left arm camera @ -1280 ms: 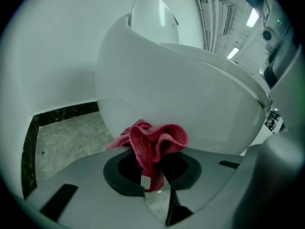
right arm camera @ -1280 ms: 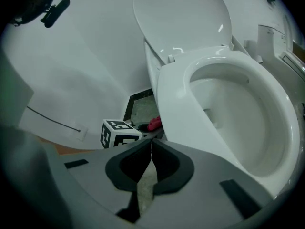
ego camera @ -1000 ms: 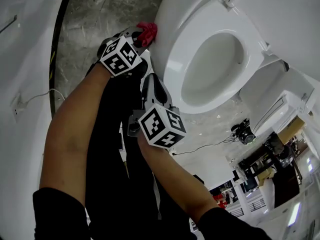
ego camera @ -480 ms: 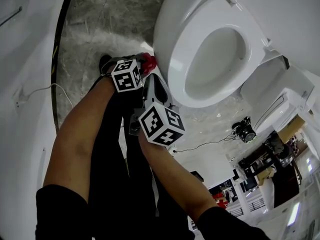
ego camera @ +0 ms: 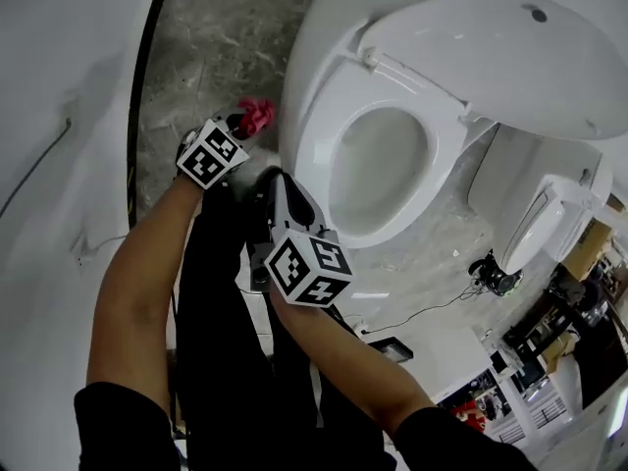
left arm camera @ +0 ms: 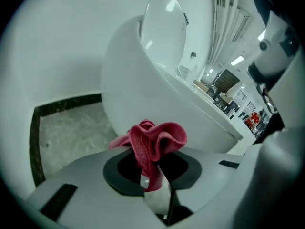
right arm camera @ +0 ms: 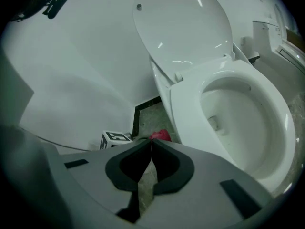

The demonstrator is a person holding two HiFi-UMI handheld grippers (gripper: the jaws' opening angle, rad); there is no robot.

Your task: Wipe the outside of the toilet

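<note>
**Assessor:** State of the left gripper (left arm camera: 152, 175)?

**Inspector:** Jaws closed on a red cloth (left arm camera: 155, 140). The pinch takes the lower folds. The rest bunches above the tips in a loose ruffle.

**Assessor:** Where does it stand relative to the toilet (ego camera: 312, 52)?

**Inspector:** Low down, at the left outer side of the bowl and close above the floor (ego camera: 201, 37). The cloth is just beside the white wall of the bowl. No view confirms contact.

**Assessor:** The right gripper (right arm camera: 151, 149)?

**Inspector:** Jaws together at the tips, nothing between them. It hangs by the front of the bowl, apart from the cloth and doing no work. The lid (ego camera: 510, 57) is up and the seat (ego camera: 324, 140) is down.

**Assessor:** Your judgement of the step in hand?

**Inspector:** Wiping the lower left flank of the bowl. I judge most of the outside remains to be covered.

**Assessor:** Recommendations?

**Inspector:**
- Press the ruffled part flat against the porcelain. Otherwise the hard jaw tips may meet the bowl before the cloth does.
- Angle the gripper to follow the curve, since the bowl wall tucks inward toward the floor.
- Use overlapping strokes that run front to back, then work upward toward the rim.
- Hold the pinch firm. The grip is on a narrow fold, and drag on the glaze could pull it free.
- Keep the cloth off the floor so it picks up no grit.
- Keep the right gripper clear of the stroke path.
</note>
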